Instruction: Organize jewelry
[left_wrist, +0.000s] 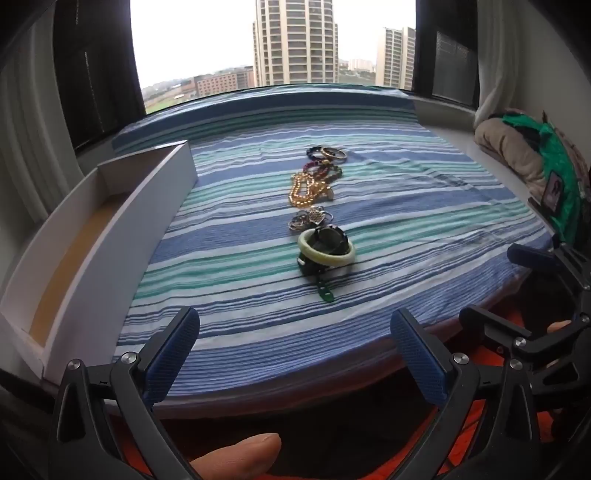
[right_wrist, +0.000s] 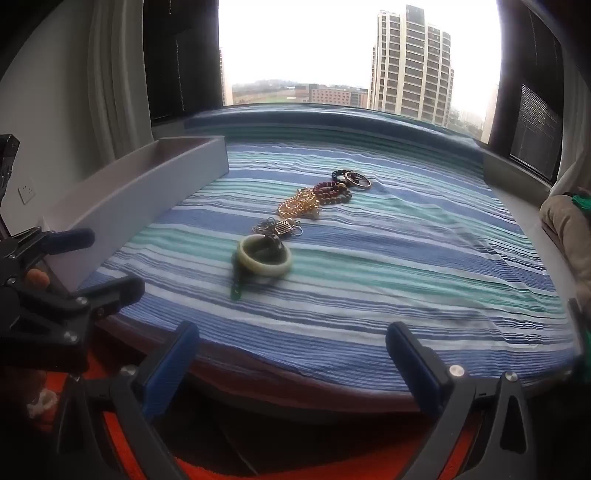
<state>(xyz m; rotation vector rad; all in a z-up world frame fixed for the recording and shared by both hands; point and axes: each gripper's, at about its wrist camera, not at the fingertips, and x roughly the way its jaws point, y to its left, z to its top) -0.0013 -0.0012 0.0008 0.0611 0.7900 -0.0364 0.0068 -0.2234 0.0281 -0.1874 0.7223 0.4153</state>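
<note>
A line of jewelry lies on the striped cloth (left_wrist: 388, 221). Nearest is a pale green bangle (left_wrist: 326, 250) (right_wrist: 264, 257) resting on a dark watch (left_wrist: 330, 238) with a green strap. Behind it lie silver rings (left_wrist: 310, 218) (right_wrist: 280, 226), a gold bead chain (left_wrist: 306, 190) (right_wrist: 297, 204), dark red bead bracelets (left_wrist: 323, 168) (right_wrist: 330, 192) and metal bangles (left_wrist: 332, 153) (right_wrist: 356, 180). A long white tray (left_wrist: 122, 236) (right_wrist: 147, 195) stands at the left. My left gripper (left_wrist: 295, 332) is open, empty, near the front edge. My right gripper (right_wrist: 291, 343) is open and empty too.
The right gripper (left_wrist: 535, 302) shows at the right of the left wrist view; the left gripper (right_wrist: 70, 266) shows at the left of the right wrist view. A beige and green bundle (left_wrist: 524, 155) lies at the right. A window is behind; red floor (right_wrist: 258, 469) below.
</note>
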